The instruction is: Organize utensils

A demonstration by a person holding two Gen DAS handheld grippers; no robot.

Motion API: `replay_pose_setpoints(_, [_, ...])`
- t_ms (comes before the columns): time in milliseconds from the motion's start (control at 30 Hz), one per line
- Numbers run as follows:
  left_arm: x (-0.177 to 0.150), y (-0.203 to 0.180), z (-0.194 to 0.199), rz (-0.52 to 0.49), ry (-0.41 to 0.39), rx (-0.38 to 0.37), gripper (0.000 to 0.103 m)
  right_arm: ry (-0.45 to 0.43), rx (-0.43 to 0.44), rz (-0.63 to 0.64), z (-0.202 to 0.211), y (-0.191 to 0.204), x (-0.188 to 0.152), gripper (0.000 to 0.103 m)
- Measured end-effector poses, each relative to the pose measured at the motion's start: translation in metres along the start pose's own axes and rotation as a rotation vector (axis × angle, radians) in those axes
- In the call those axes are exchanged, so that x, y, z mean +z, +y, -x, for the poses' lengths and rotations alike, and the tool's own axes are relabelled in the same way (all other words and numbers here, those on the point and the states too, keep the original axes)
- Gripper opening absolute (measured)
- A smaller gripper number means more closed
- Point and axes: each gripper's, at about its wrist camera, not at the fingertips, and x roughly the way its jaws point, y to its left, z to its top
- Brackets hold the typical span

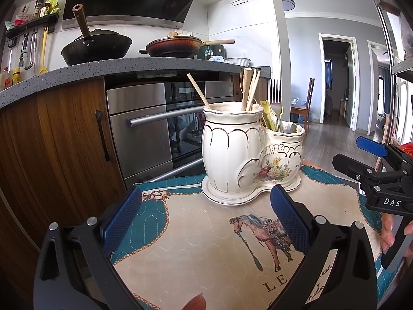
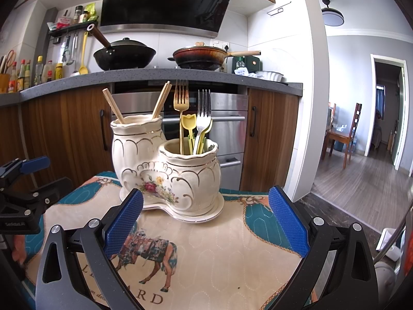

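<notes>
Two tools, left tool (image 1: 206, 219) and right tool (image 2: 206, 219), hang wide and empty before the holder (image 2: 167, 170) on the surface (image 2: 232, 253), chopsticks (image 2: 161, 99) and forks (image 2: 204, 108) inside; a careless reach could tip it.

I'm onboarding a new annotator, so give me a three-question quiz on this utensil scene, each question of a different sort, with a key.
1. True or false: the left gripper and right gripper are both open and empty.
2. Which pot of the double ceramic holder holds the chopsticks? A: the taller pot. B: the shorter pot.
3. Fill in: beside the silver fork and the yellow plastic utensils stands a ____-coloured fork.

Key
1. True; nothing lies between either pair of blue pads.
2. A
3. gold
</notes>
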Motion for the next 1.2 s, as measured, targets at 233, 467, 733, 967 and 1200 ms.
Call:
replay_pose_setpoints(233, [0.0003,0.0004,0.0,-0.001,0.0,0.0,0.098,0.0,0.0,0.0,-0.0002,0.0,0.0001,0.097])
replay_pose_setpoints(467, [0.0004,0.0003,0.0001,0.0,0.0,0.0,0.098,0.0,0.0,0.0,0.0001,0.0,0.0,0.097])
replay_pose_setpoints(733, [0.0002,0.0003,-0.0001,0.0,0.001,-0.001,0.098,0.0,0.0,0.0,0.0,-0.0001,0.0001,0.097])
replay_pose_setpoints(967, [0.0004,0.0006,0.0003,0.0,-0.002,0.0,0.098,0.001,0.0,0.0,-0.0002,-0.0001,0.0,0.097])
replay_pose_setpoints(1200, [0.0009,0.0,0.0046,-0.003,-0.021,-0.019,0.098,0.001,0.0,0.001,-0.0003,0.0,0.0001,0.097])
